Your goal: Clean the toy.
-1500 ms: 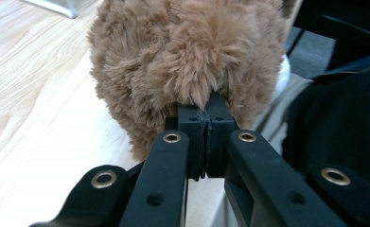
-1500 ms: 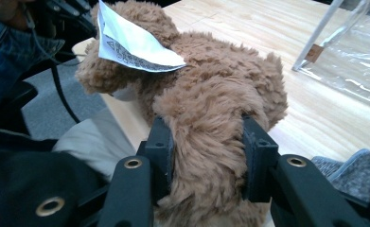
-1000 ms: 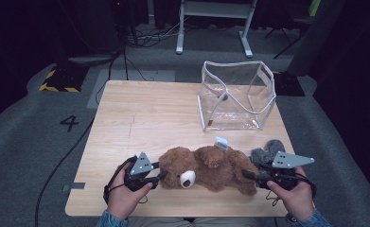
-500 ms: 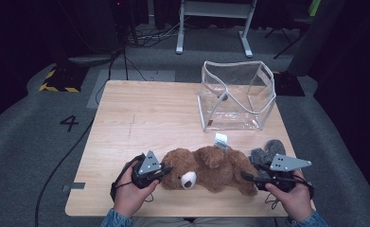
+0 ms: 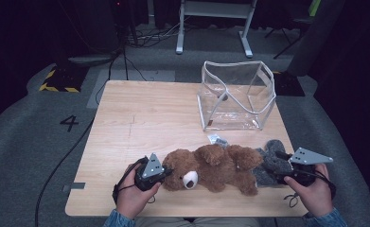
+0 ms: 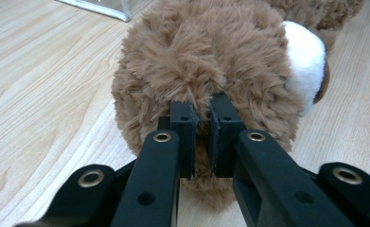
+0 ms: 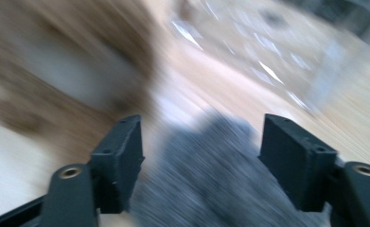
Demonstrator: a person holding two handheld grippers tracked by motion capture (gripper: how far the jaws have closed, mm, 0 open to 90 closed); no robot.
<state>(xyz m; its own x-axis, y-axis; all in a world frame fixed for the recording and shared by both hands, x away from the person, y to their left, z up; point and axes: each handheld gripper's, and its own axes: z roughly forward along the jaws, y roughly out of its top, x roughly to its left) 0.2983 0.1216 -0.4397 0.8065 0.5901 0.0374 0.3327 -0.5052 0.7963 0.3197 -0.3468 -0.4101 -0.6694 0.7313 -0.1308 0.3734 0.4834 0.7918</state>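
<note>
Left claw (image 6: pixel 200 120) has just been closing, and now its two black jaws pinch a tuft of brown fur on the bear's (image 5: pixel 215 166) head. You can see the fur squeezed in the thin gap between the pads in the left gripper view. The bear lies flat on the tabletop (image 5: pixel 145 118), right in front of this claw, with its white nose (image 6: pixel 305 61) off to one side.

Right claw (image 5: pixel 281 176) has just been opening. Its jaws stand wide apart, and they press on nothing. A grey fuzzy thing (image 5: pixel 270 163) lies between them and just ahead, touching the bear's feet. That view is very blurry, so I cannot tell what the grey thing is.

The bear looks soft and light. It will bend and flop when lifted, not stay stiff. It will not break. Fur alone is a weak hold, because it can slip out or stretch. A better spot is a thick part, like an ear, an arm or a leg, where the jaws can bite into the stuffing. With one claw at the head and one at the feet, the bear should sag less.

A clear bag (image 5: pixel 234 97) stands open farther off, past the right claw, well apart from the bear.
</note>
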